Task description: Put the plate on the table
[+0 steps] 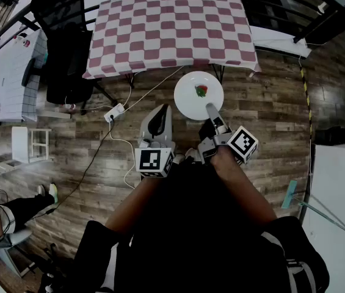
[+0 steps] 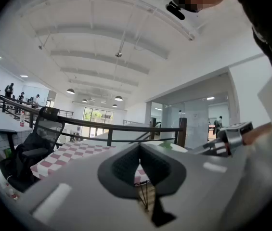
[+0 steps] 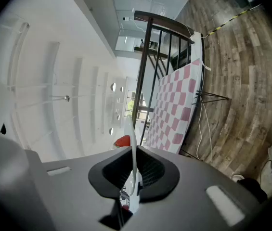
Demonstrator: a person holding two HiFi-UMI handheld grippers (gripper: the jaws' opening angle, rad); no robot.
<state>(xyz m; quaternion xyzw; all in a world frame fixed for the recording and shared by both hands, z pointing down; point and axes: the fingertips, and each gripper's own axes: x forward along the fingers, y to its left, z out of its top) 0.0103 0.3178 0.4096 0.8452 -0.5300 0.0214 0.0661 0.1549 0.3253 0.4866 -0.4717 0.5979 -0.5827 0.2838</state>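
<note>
**One plate, pinched at its rim, still short of the tabletop**

Two grippers reach forward from the person's waist. The left gripper is clenched on nothing: in its own view the pads meet at their tips with only the room showing beyond. It rides beside the load, probably just kept out of the way.

The right gripper does the carrying. It is grasping the plate by the near rim, and its own view shows the thin white edge running straight between the pads. The gripper seems to be rolled on its side so that one jaw sits above the rim and one below, which would keep the plate roughly level. That matters, because a small red-and-green piece of food, perhaps a strawberry, lies loose near the middle and could slide if the plate tipped.

The plate hangs in the air over the wooden floor, just in front of the tabletop with its checked cloth. Nothing lies on the cloth. A one-sided rim grip suits a forward reach over the near edge.
</note>
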